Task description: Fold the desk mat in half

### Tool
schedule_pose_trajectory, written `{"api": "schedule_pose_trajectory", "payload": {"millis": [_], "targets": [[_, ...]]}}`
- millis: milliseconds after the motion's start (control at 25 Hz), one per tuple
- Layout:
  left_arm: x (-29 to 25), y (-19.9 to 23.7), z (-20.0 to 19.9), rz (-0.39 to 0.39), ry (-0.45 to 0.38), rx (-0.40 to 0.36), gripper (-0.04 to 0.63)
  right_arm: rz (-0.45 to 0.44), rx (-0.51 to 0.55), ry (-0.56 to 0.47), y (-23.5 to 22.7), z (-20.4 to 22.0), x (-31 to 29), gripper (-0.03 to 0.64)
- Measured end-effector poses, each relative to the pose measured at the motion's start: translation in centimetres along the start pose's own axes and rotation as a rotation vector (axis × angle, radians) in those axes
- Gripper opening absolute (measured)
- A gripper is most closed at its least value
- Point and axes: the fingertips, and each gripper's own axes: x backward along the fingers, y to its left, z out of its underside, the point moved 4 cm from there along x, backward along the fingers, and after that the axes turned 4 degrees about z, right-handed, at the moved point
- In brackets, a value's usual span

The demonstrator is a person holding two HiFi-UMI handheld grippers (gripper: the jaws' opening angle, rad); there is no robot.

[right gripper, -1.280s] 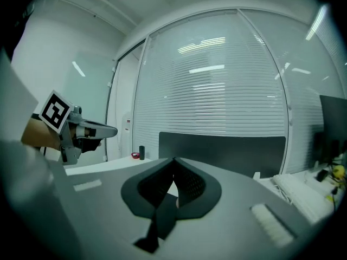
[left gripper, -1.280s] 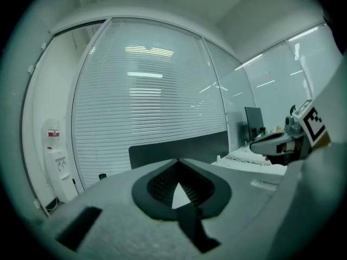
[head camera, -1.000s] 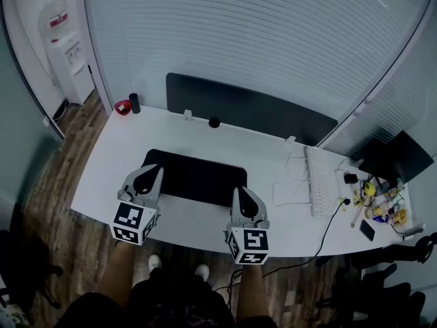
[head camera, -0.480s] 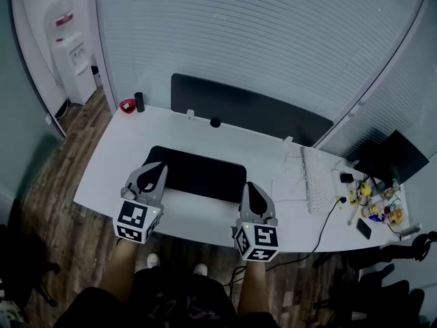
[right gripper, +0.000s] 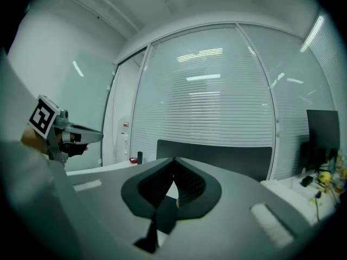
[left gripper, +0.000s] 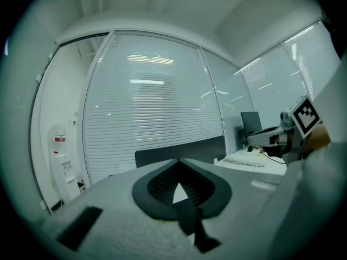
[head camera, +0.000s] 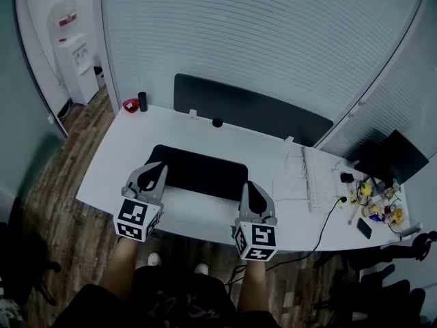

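The black desk mat [head camera: 199, 172] lies flat and unfolded on the white desk [head camera: 130, 149], towards its near edge. My left gripper [head camera: 151, 171] hovers over the mat's near left corner, jaws shut with nothing between them. My right gripper [head camera: 250, 187] sits just off the mat's near right corner, also shut and empty. In the left gripper view, the shut left gripper [left gripper: 176, 161] points level at the blinds, and the same holds for the right gripper [right gripper: 173, 159] in its own view. Neither of those two views shows the mat.
A dark panel [head camera: 252, 111] stands along the desk's far edge. A white keyboard [head camera: 318, 180] and papers [head camera: 290, 190] lie right of the mat, with small clutter [head camera: 374, 207] at the right end. A red object [head camera: 130, 105], a black cylinder [head camera: 143, 101] and a small black knob [head camera: 217, 122] sit at the back.
My right gripper has shifted a little to the right, off the mat's near right corner. The left gripper has hardly moved. The mat lies as before.
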Motion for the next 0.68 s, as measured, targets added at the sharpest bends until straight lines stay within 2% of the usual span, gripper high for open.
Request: {"api": "schedule_pose_trajectory", "payload": {"millis": [160, 320, 680], "targets": [[0.0, -0.2, -0.1, 0.007, -0.003, 0.01, -0.002, 0.006, -0.041, -0.015, -0.6, -0.3, 0.4, -0.008], [0.1, -0.1, -0.2, 0.014, -0.009, 0.025, 0.0, 0.022, -0.041, -0.014, -1.1, -0.2, 0.7, -0.008], [-0.8, -0.6, 0.1, 0.031, 0.015, 0.003, 0.001, 0.017, -0.03, -0.005, -1.4, 0.1, 0.2, -0.008]]}}
